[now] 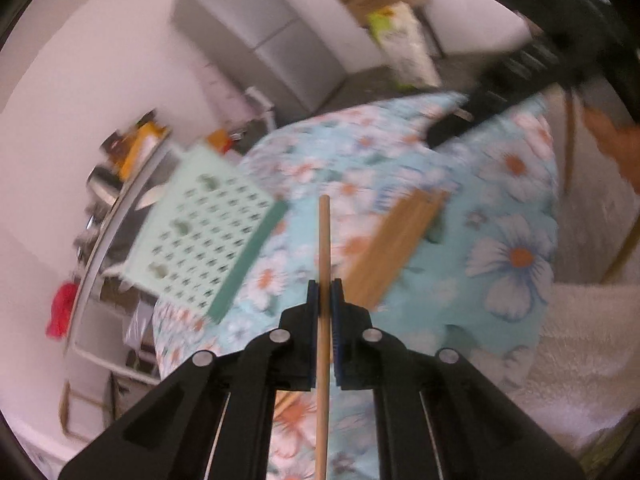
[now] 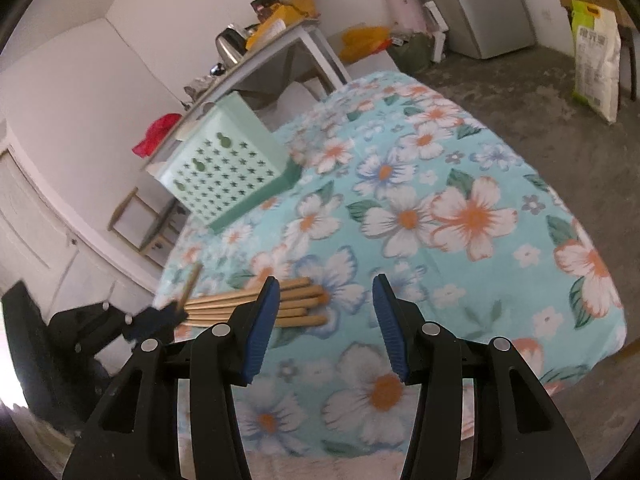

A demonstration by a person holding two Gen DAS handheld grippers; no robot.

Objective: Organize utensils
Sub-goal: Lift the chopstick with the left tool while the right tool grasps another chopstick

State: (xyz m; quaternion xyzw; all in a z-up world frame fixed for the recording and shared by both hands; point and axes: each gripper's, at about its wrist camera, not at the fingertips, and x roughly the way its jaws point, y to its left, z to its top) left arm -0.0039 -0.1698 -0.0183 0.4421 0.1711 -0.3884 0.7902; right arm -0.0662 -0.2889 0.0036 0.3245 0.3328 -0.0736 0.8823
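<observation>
My left gripper (image 1: 324, 286) is shut on one wooden chopstick (image 1: 324, 248), which sticks out ahead between its blue pads and runs back under the camera. A bundle of several chopsticks (image 1: 394, 248) lies on the floral tablecloth to its right. A pale green perforated utensil holder (image 1: 200, 236) stands ahead to the left. My right gripper (image 2: 325, 286) is open and empty, above the cloth just right of the chopstick bundle (image 2: 256, 304). The holder (image 2: 228, 164) stands beyond it. The left gripper (image 2: 160, 316) with its chopstick (image 2: 190, 284) shows at the left.
The round table has a floral cloth (image 2: 460, 208). Behind it stand a side table (image 2: 280, 52) with a kettle and clutter, a grey fridge (image 2: 484, 4) and a sack (image 2: 596, 64). The right gripper's dark body (image 1: 532, 64) crosses the upper right of the left wrist view.
</observation>
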